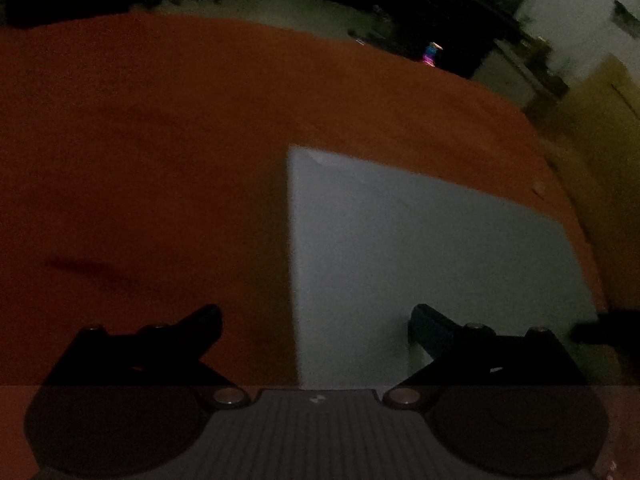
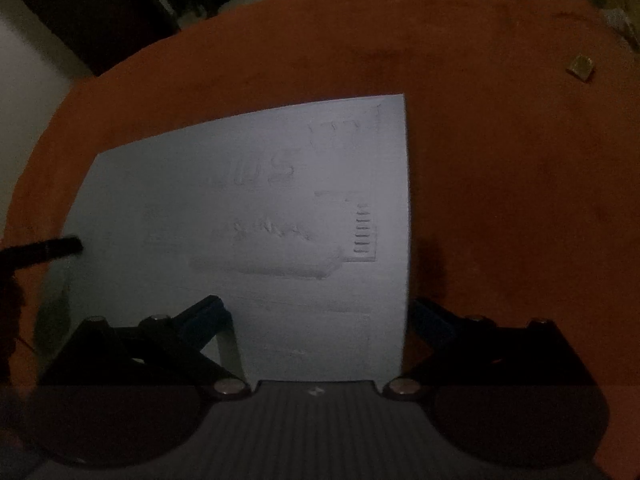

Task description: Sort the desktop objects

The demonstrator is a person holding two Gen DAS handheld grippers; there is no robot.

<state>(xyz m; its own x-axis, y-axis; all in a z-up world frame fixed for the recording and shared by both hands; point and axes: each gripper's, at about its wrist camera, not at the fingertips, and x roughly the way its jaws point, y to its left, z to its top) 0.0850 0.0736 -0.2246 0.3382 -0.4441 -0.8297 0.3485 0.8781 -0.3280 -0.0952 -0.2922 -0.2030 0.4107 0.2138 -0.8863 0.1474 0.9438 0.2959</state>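
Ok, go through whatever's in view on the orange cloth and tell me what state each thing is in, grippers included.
White sheet: lying flat on the cloth, faint print facing up, not gripped.
Orange cloth: spread over the table, lightly creased.
Small tan piece: resting on the cloth, apart from the sheet.
Left gripper: open, holding nothing, over the sheet's left edge.
Right gripper: open, holding nothing, over the sheet's right edge.
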